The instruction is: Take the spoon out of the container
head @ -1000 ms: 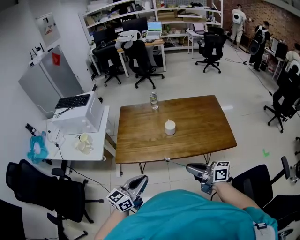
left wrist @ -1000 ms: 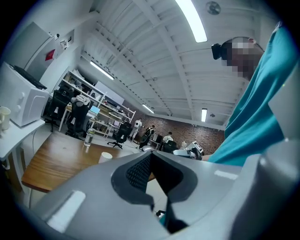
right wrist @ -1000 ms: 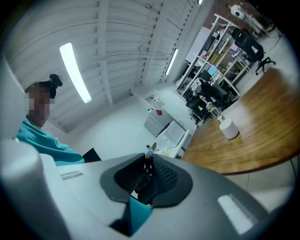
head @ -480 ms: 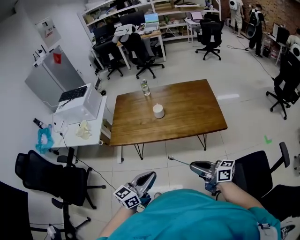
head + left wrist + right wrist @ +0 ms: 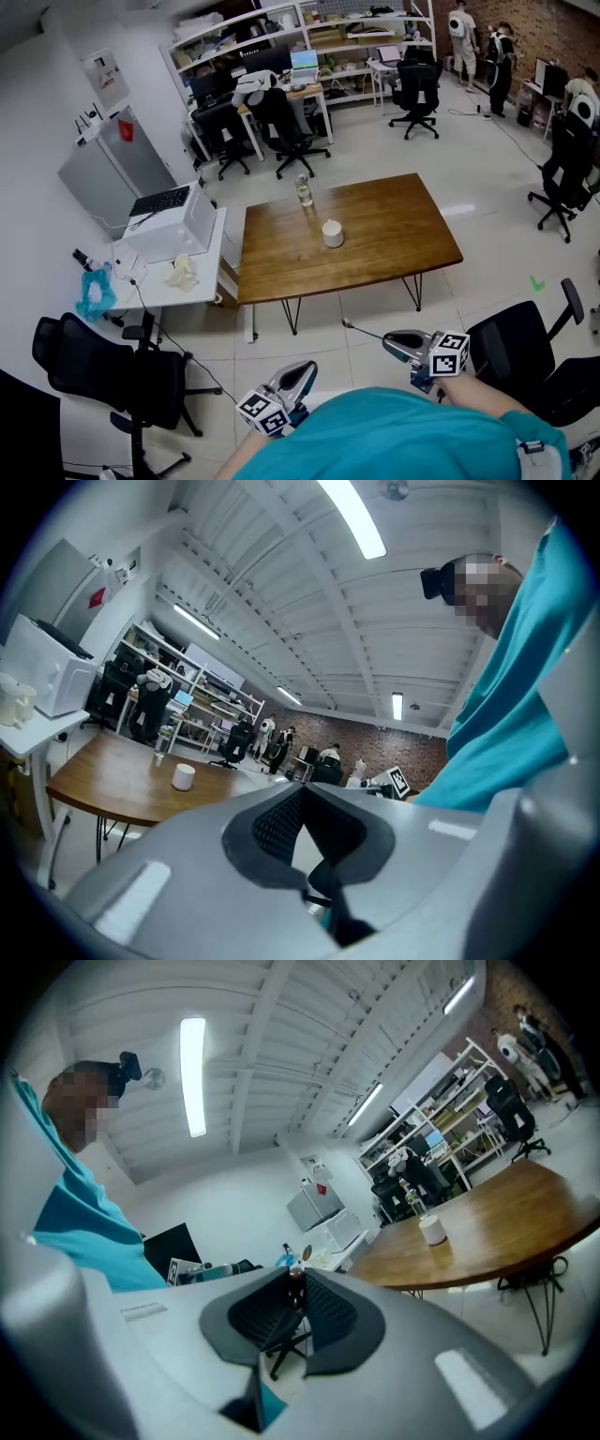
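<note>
Right gripper (image 5: 388,339) is seen clenched on the handle of the spoon (image 5: 362,328), which is held out over the floor, well apart from the white container (image 5: 332,233) standing on the wooden table (image 5: 403,234); in the right gripper view the thin handle is pinched between the dark pads. Left gripper (image 5: 302,373) is held low beside the body, its jaws brought together on nothing. The removal is judged done, since the spoon is clear of the container, and only setting it down somewhere may be left.
</note>
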The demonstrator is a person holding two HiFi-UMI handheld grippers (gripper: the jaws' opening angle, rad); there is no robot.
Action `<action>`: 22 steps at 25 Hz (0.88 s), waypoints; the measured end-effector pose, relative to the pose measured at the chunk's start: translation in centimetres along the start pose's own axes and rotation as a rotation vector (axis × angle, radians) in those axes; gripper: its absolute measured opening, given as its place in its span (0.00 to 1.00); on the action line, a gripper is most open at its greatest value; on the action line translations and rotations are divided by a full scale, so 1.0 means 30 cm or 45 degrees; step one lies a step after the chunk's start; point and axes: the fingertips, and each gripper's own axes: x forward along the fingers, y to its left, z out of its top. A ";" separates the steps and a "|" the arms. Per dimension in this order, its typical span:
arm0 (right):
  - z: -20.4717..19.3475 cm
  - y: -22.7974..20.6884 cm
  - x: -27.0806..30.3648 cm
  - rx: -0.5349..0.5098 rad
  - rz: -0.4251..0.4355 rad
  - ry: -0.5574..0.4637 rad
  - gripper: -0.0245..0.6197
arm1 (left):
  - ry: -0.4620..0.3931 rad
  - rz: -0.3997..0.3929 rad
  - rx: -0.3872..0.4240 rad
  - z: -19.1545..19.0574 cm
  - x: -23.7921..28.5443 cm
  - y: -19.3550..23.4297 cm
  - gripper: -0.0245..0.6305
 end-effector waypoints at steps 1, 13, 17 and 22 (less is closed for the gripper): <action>-0.023 0.017 0.031 -0.013 -0.011 0.011 0.11 | -0.007 0.000 0.006 0.005 -0.040 0.013 0.04; -0.064 0.039 0.222 -0.112 -0.067 0.028 0.11 | -0.046 -0.017 -0.040 0.037 -0.175 0.175 0.04; -0.062 0.047 0.190 -0.100 -0.080 0.020 0.11 | -0.038 -0.029 -0.016 0.042 -0.170 0.151 0.04; -0.058 0.050 0.156 -0.106 -0.078 0.019 0.11 | -0.053 -0.013 -0.038 0.032 -0.157 0.130 0.04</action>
